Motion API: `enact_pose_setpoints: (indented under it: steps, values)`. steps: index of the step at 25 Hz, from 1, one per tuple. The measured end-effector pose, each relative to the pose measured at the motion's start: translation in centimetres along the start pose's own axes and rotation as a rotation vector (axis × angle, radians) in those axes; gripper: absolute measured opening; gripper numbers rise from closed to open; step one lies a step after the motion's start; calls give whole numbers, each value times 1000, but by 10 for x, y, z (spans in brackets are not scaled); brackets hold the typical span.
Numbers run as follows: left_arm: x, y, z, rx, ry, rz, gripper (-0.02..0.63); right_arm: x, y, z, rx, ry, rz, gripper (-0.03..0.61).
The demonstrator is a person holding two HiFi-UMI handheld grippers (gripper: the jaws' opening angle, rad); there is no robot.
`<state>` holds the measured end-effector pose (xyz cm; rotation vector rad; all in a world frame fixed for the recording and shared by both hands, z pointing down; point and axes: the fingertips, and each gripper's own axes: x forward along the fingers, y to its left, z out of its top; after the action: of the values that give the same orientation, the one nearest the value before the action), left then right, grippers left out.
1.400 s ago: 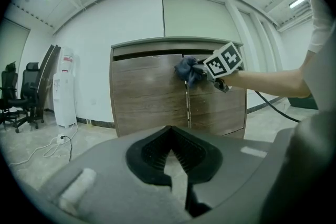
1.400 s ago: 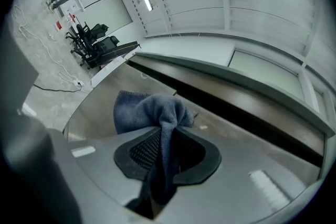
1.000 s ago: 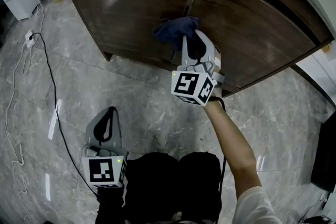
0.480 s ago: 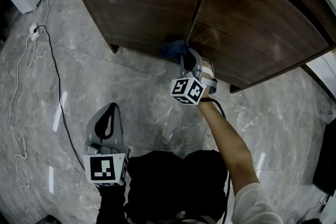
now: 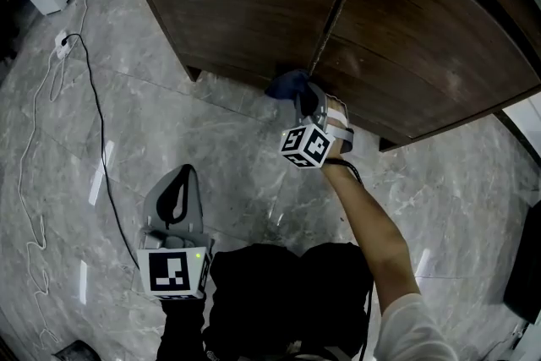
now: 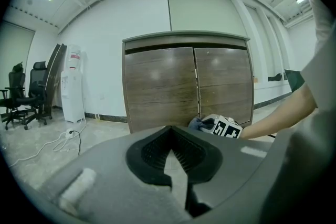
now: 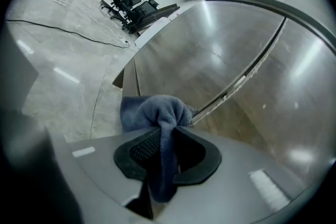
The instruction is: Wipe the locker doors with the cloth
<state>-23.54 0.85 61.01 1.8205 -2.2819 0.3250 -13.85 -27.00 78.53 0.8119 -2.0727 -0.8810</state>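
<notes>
Pinching the cloth (image 5: 286,83), right gripper (image 5: 303,95) sits at brown locker doors (image 5: 254,4) near marble floor (image 5: 211,156).

Left gripper (image 5: 179,175): smooth grey plastic shell tapering to a rounded tip, with a black oval hollow. Black ribbed pads (image 6: 152,152) line the inside, and a small white rectangular patch sits on the shell.
Left marker cube (image 5: 173,273): white cube printed with black square patterns, with a tiny green light near its upper right corner.
Right gripper (image 5: 308,97): the same grey shell with a black ribbed lining.
Right marker cube (image 5: 306,146): white, with black square patterns on two visible faces.
Cable (image 5: 349,169): thin and black, looping at the right wrist.
Sleeve (image 5: 406,334): white, short, on the right arm.
Lower clothing (image 5: 279,292): black fabric.
</notes>
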Motion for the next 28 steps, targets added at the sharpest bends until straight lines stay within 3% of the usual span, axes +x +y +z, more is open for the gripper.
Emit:
enact_pose_setpoints:
  steps: [8, 17, 24, 28]
  values:
    - [-2, -4, 8, -2, -25, -15, 3, -32, -106, 101, -25, -149, -136, 72]
    - [-8, -2, 21, -14, -50, -17, 2, -82, -223, 191, 39, -285, -277, 72]
    - [-13, 5, 25, -4, -56, -6, 2, -107, -284, 238, 83, -358, -331, 74]
    - [-12, 8, 20, -4, -45, 2, 3, -105, -283, 242, 100, -368, -342, 72]
